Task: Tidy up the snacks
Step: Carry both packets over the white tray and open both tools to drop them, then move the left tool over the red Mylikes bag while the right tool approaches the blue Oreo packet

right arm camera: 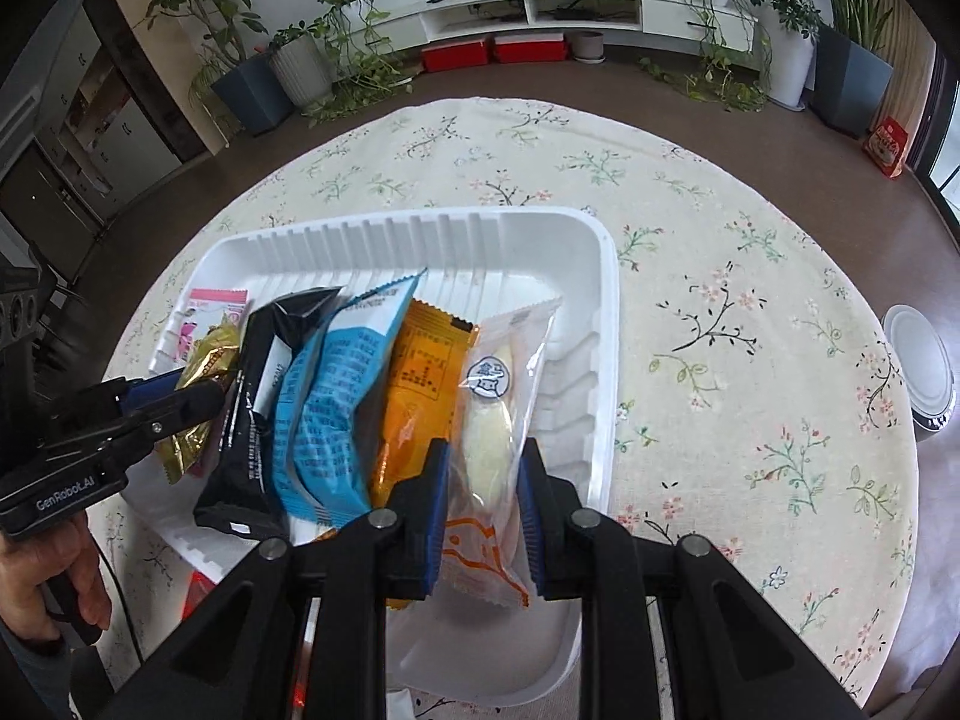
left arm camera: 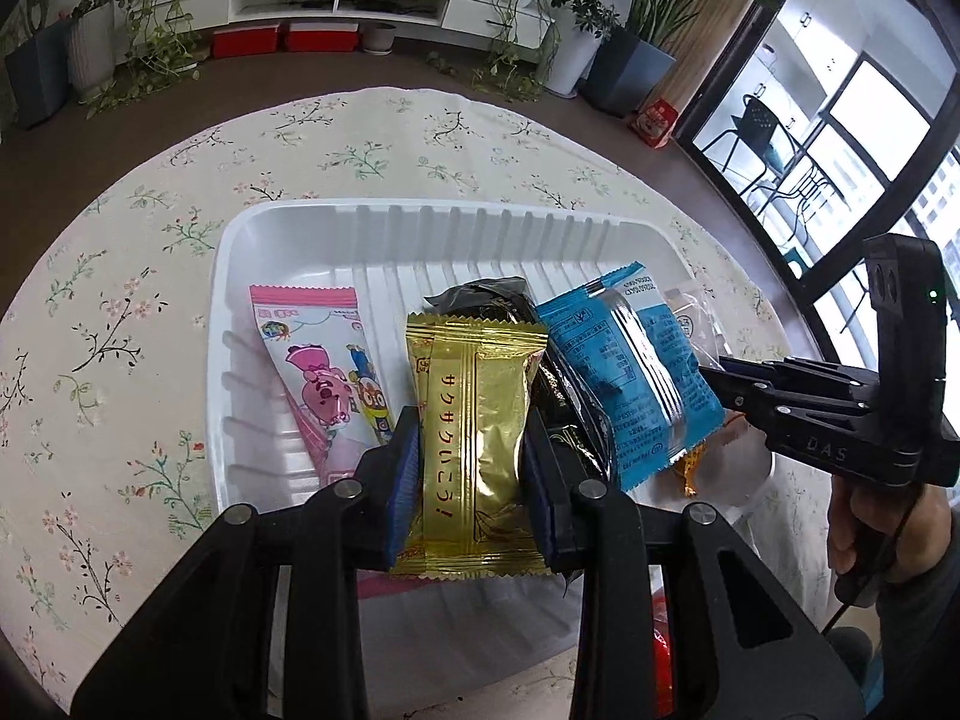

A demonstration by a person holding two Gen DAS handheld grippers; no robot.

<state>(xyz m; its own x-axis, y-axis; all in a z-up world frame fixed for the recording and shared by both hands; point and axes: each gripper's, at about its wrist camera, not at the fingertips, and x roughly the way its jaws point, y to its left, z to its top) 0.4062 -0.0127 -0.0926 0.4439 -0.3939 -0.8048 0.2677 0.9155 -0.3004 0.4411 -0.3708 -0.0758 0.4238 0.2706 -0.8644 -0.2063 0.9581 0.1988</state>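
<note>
My left gripper (left arm camera: 471,438) is shut on a gold snack packet (left arm camera: 474,372) over the white ribbed tray (left arm camera: 288,228). A pink cartoon packet (left arm camera: 318,372) lies in the tray to its left. A black packet (left arm camera: 480,297) and a blue packet (left arm camera: 624,372) stand to its right. My right gripper (right arm camera: 483,462) is shut on a clear packet with a pale biscuit (right arm camera: 486,414), held at the tray's (right arm camera: 606,324) right side. Beside it lean an orange packet (right arm camera: 420,372), the blue packet (right arm camera: 336,396) and the black packet (right arm camera: 258,396). The left gripper (right arm camera: 198,390) shows at the left edge of that view.
The tray rests on a round table with a floral cloth (right arm camera: 720,240). A white round object (right arm camera: 921,360) sits by the table's right edge. Something red (right arm camera: 198,594) peeks out below the tray's near edge. Potted plants and a low white shelf line the far wall.
</note>
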